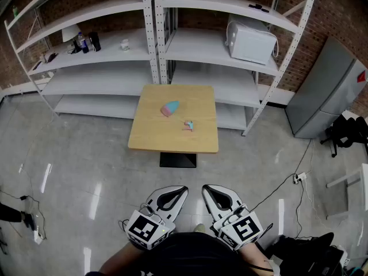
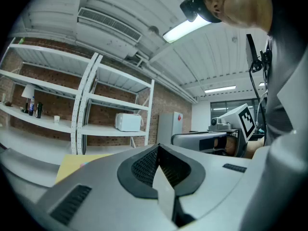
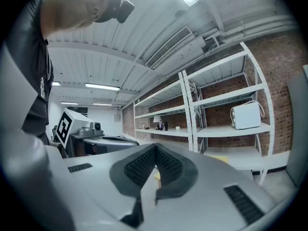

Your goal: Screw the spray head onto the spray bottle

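far left, small bottles stand on the shelving (image 1: 109, 76), their labels too tiny to read. the left gripper (image 1: 181, 190) is low over the floor, jaws pressed together on nothing, and its cube (image 1: 144, 230) shows a black-and-white square marker. on the wooden table (image 1: 152, 135) the pink-and-blue spray bottle (image 1: 170, 108) lies on its side, with the spray head (image 1: 188, 125) near it but apart. the right gripper (image 1: 206, 190) is likewise closed and empty. a grey cabinet (image 1: 325, 96) carries a red sticker (image 1: 361, 77), unreadable.
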